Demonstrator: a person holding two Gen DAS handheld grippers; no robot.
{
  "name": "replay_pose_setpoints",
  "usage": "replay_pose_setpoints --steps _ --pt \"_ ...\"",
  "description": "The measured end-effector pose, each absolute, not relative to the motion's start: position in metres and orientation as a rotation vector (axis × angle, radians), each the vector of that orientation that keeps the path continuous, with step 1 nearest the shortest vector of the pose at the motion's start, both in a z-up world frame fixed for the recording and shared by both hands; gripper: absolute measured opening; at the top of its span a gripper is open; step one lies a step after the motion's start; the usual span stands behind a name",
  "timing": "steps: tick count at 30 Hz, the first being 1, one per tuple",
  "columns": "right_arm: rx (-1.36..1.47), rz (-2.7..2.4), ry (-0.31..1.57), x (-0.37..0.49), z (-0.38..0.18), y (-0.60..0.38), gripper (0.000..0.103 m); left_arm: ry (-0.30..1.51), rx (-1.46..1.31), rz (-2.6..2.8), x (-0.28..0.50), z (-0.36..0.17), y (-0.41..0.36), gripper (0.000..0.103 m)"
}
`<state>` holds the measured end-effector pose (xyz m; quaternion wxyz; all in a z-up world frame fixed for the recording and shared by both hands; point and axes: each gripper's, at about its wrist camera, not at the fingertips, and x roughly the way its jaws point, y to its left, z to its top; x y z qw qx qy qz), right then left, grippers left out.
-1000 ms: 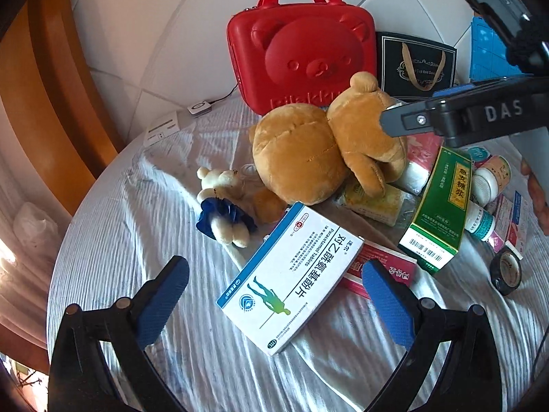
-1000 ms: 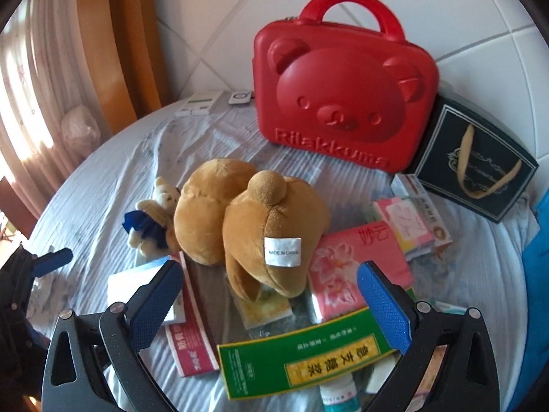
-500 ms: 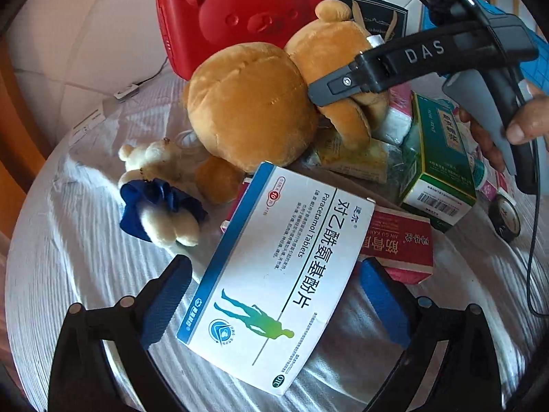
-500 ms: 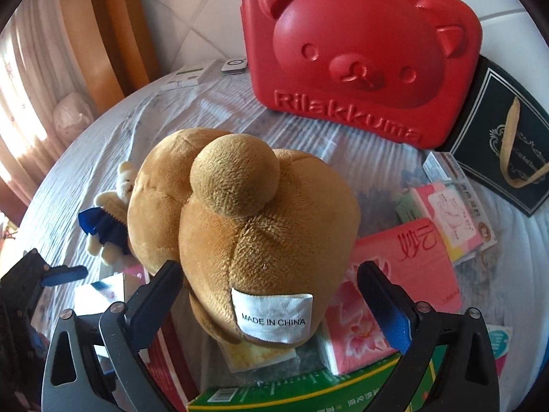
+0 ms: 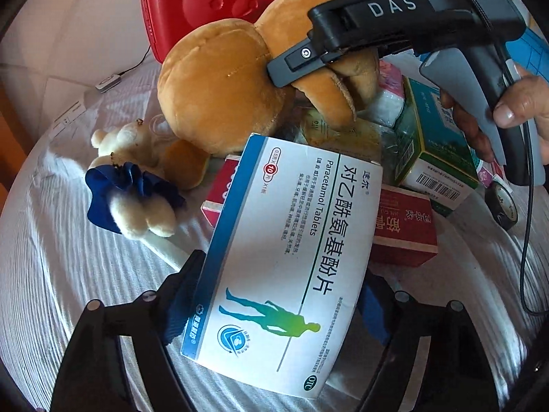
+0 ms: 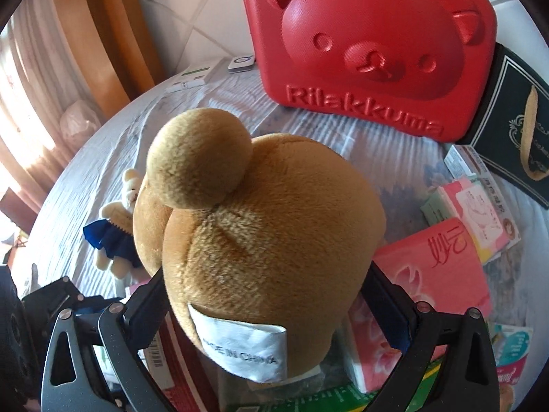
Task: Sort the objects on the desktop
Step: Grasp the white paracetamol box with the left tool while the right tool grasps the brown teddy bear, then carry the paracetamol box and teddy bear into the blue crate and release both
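Note:
A white and blue paracetamol box (image 5: 291, 257) lies tilted on a red box (image 5: 405, 233). My left gripper (image 5: 281, 267) is closing on it, and its blue pads (image 5: 178, 302) touch both long edges. A big brown plush bear (image 6: 267, 240) fills the gap of my right gripper (image 6: 265, 269). Those jaws stand wide, one finger along each flank of the bear. In the left wrist view the bear (image 5: 219, 86) lies behind the box, with a right gripper finger (image 5: 302, 58) against it and a person's hand (image 5: 514, 103) on the handle.
A small cream bear in a blue dress (image 5: 133, 185) lies left of the box. A red bear-face case (image 6: 370, 44) and a black gift bag (image 6: 518, 120) stand at the back. A green box (image 5: 435, 144), pink tissue pack (image 6: 435, 267) and tape roll (image 5: 502, 206) crowd the right of the white cloth (image 5: 68, 274).
Both grippers came down and closer. The left jaws narrowed onto the paracetamol box. The right gripper slid forward around the brown bear without changing its width.

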<state>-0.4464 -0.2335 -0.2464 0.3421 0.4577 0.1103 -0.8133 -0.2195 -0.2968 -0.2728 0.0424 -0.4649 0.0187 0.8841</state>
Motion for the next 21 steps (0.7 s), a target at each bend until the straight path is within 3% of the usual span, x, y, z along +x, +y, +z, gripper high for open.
replay_pose_setpoints --steps 2,3,4,7,21 --pt "1.19 -2.081 0.289 -0.446 -0.248 -0.236 0.103 0.043 -1.427 2.718 -0.22 -0.272 -0.295 0.079" --pt "1.183 -2.059 0.28 -0.445 -0.247 -0.237 0.093 0.037 -1.434 2.725 -0.221 -0.272 -0.294 0.079" --pt "1.191 -2.033 0.255 -0.446 -0.245 -0.237 0.071 0.035 -1.441 2.73 -0.221 -0.272 -0.292 0.078" --pt "1.155 -2.043 0.248 -0.44 -0.236 -0.238 0.06 0.034 -1.456 2.744 -0.223 -0.269 -0.287 0.077" --pt "0.964 -2.128 0.27 -0.405 -0.176 -0.228 0.056 0.102 -1.348 2.854 -0.215 -0.239 -0.273 0.076"
